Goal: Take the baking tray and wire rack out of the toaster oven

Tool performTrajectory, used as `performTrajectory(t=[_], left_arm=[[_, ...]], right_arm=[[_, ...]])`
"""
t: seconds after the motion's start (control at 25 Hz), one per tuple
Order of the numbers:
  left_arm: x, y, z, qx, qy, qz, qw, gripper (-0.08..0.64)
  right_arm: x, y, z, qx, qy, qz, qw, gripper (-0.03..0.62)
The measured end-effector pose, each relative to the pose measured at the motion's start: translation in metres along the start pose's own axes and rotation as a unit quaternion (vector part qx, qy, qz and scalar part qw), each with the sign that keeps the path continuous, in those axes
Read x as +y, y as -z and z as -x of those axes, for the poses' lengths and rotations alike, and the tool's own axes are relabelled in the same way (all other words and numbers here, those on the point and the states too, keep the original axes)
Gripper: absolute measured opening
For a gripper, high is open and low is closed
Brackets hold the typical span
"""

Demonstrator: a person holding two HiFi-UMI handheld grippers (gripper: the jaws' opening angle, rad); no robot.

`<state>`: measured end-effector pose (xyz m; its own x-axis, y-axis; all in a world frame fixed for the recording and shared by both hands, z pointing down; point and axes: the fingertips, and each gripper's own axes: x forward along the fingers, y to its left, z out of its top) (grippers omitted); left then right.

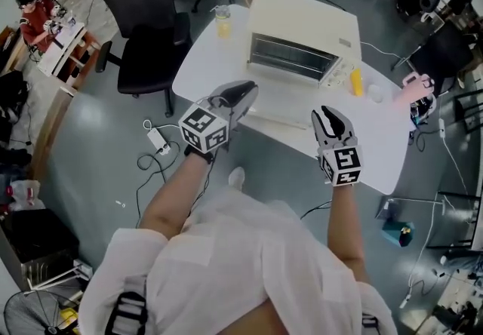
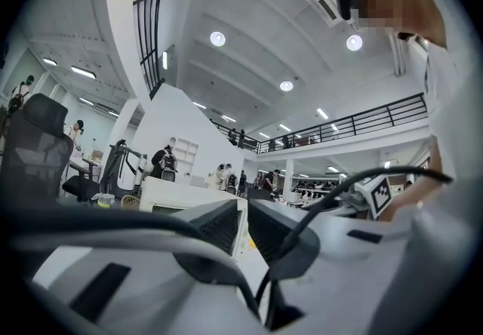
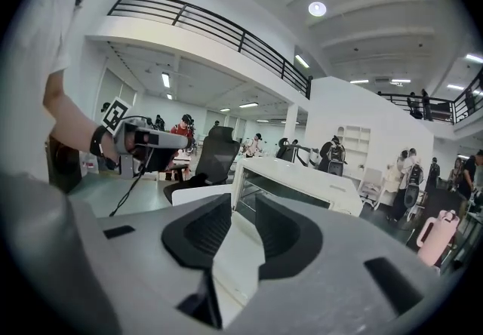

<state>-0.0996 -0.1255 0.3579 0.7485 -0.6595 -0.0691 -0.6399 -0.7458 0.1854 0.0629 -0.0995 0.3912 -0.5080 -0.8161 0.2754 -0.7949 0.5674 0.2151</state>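
Note:
The cream toaster oven stands on the white table, its glass front facing me. The baking tray and wire rack cannot be made out behind the glass. My left gripper hovers over the table's near edge, left of the oven front, its jaws a narrow gap apart with nothing between them. My right gripper hovers at the near edge to the right, jaws partly open and empty. The oven shows ahead in the left gripper view and in the right gripper view. Neither gripper touches the oven.
A cup of yellow drink stands left of the oven; a yellow bottle and a pink bottle stand to its right. A black office chair is beside the table's left end. Cables and a power strip lie on the floor.

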Motion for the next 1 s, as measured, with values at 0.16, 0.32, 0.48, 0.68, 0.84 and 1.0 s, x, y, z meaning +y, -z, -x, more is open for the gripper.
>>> performTrajectory(t=[0.16, 0.32, 0.48, 0.68, 0.84, 1.0], left_arm=[[0.033, 0.004, -0.019, 0.0, 0.006, 0.007, 1.0, 0.015], [0.065, 0.011, -0.035, 0.014, 0.014, 0.005, 0.9998, 0.019], [0.088, 0.016, -0.048, 0.025, 0.022, 0.004, 0.9994, 0.042], [0.103, 0.023, -0.061, 0.029, 0.03, 0.003, 0.9991, 0.049], [0.114, 0.031, -0.066, 0.034, 0.025, 0.004, 0.9991, 0.049], [0.124, 0.04, -0.078, 0.037, 0.018, 0.01, 0.9991, 0.051]], right_arm=[[-0.01, 0.004, -0.036, 0.015, -0.001, 0.015, 1.0, 0.104], [-0.012, 0.009, -0.07, 0.028, -0.004, 0.032, 0.999, 0.104], [-0.011, 0.013, -0.099, 0.043, -0.004, 0.055, 0.998, 0.104], [-0.015, 0.019, -0.127, 0.06, 0.012, 0.091, 0.994, 0.104], [-0.017, 0.026, -0.148, 0.076, 0.022, 0.127, 0.989, 0.104], [-0.027, 0.032, -0.166, 0.1, 0.039, 0.195, 0.975, 0.106]])
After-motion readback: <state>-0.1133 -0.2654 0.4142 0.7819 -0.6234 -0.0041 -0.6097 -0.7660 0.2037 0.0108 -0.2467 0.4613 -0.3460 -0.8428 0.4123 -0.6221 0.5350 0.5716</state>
